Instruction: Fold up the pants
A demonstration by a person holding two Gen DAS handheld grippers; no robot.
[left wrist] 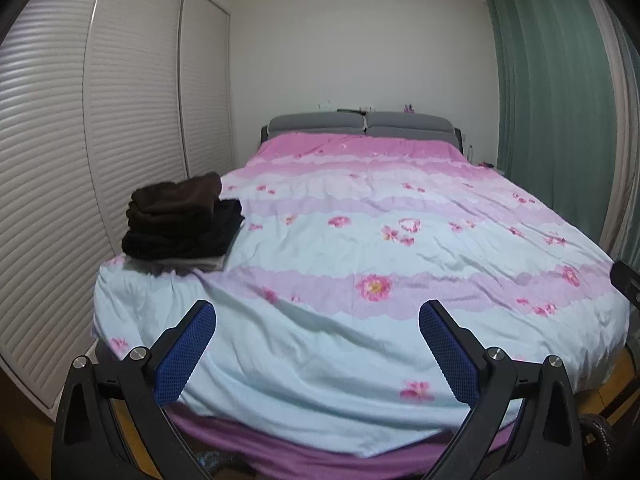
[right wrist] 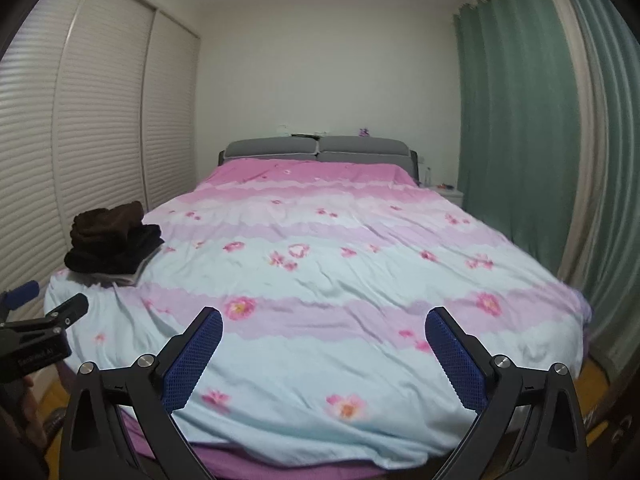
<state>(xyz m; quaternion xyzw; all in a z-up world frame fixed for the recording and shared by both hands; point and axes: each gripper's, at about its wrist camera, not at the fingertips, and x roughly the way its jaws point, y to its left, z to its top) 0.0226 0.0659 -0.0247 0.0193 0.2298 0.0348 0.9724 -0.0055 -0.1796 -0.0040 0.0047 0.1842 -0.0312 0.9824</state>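
**Both grippers spread wide at the foot of the bed**

While the left gripper (left wrist: 318,316) is hovering over the near edge of the flowered quilt (left wrist: 360,248), its blue pads (left wrist: 188,356) are standing apart, gripping nothing. Folded dark pants (left wrist: 180,220) are sitting stacked on the quilt's near left corner, beside the slatted wardrobe (left wrist: 100,120).

From the right wrist, the right gripper (right wrist: 324,324) is likewise gaping empty over the quilt. That stack is lying far left, green curtains (right wrist: 520,140) hanging opposite.

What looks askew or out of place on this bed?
Only the stack of dark folded clothes at the near left corner of the floral pink-and-blue quilt: the brown top piece sits bunched and off-centre. Both grippers are open and empty.
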